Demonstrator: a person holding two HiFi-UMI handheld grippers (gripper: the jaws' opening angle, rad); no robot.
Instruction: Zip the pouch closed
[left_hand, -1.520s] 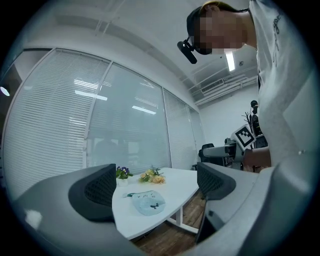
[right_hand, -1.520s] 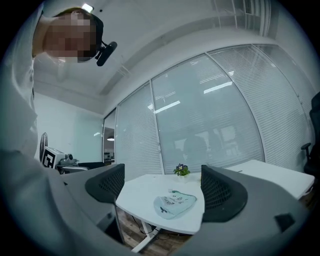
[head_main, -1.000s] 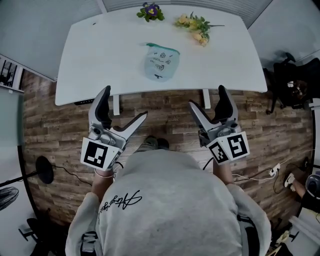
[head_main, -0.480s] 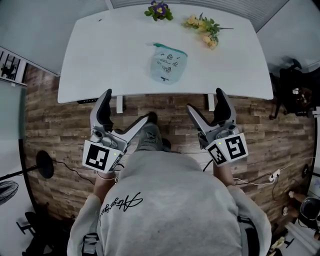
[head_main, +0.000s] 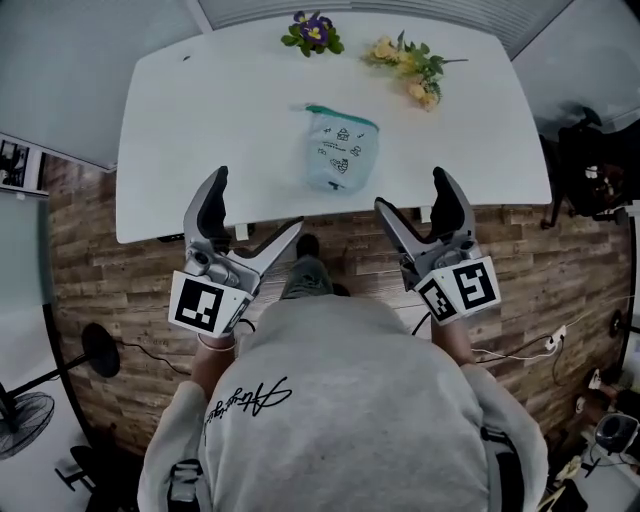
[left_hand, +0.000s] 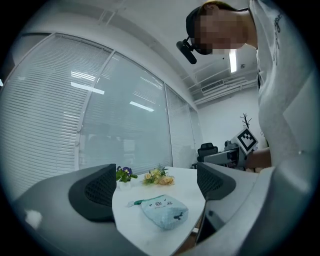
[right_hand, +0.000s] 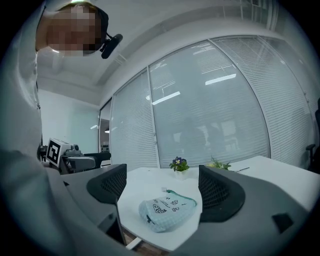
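Approach stage: left hand-held gripper (head_main: 258, 197) has its jaws spread wide with nothing between the pads. The right hand-held gripper (head_main: 411, 188) is the same, gaping and empty. Both point level, towards the bench (head_main: 200, 120).

Change over the last second: both have come forward together. Earlier their tips hung over the wooden floor (head_main: 100, 250), well short of the bench. Now the tips sit at its near edge. Jaw spread looks unchanged on both sides.

Ahead of the tips and between the two lies the pouch (head_main: 341, 150), flat on the bench and touched by neither. It is pale blue with small printed figures. A teal zip line runs along the edge farthest from the hand-held grippers. A small tab (head_main: 300, 105) shows at the end on the left hand-held gripper's side. I cannot tell from here whether the zip is open or part shut.

Farther beyond the pouch, at the back of the bench, are purple flowers (head_main: 313, 30) on the left hand-held gripper's side and yellow flowers (head_main: 410, 65) on the right's. Both are well apart from the pouch.

Reading: zipping has not begun, only the reach. Likely next, one hand-held gripper pins the pouch and the other takes the tab. The tab is small, so it will need a careful pinch.
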